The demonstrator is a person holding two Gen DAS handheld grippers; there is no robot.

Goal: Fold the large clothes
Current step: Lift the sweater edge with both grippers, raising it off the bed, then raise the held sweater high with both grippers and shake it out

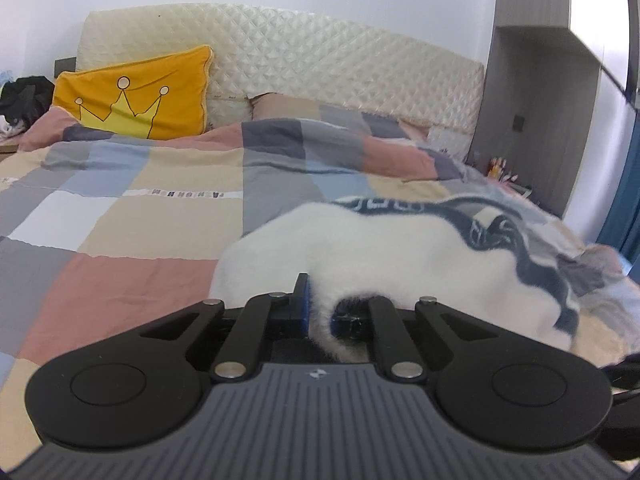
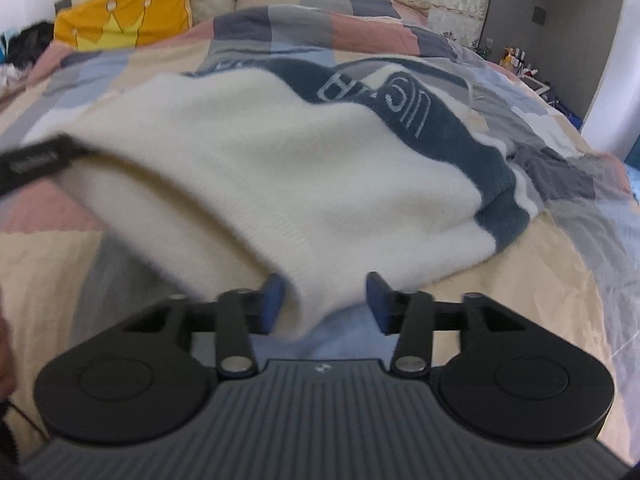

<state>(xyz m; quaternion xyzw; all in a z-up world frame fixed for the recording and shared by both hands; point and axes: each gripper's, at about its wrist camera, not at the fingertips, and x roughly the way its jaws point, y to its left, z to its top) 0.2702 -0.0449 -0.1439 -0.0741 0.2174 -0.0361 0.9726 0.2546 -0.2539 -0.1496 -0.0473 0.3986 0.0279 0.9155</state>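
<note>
A fluffy white sweater with dark blue bands and lettering (image 2: 280, 168) lies on the patchwork bedspread (image 2: 520, 280). In the left wrist view the same sweater (image 1: 400, 248) bulges up in front of my left gripper (image 1: 320, 312), whose blue pads are shut on its near white edge. My right gripper (image 2: 326, 304) is open, and the sweater's hem hangs between its fingers, against the left pad (image 2: 274, 300). The left gripper's black tip (image 2: 36, 162) shows at the left edge of the right wrist view, at the sweater's left corner.
An orange crown pillow (image 1: 136, 96) leans on the quilted cream headboard (image 1: 320, 56). A grey wardrobe (image 1: 536, 100) and small bottles (image 1: 500, 168) stand at the right of the bed. Dark clothes (image 1: 24, 96) lie at the far left.
</note>
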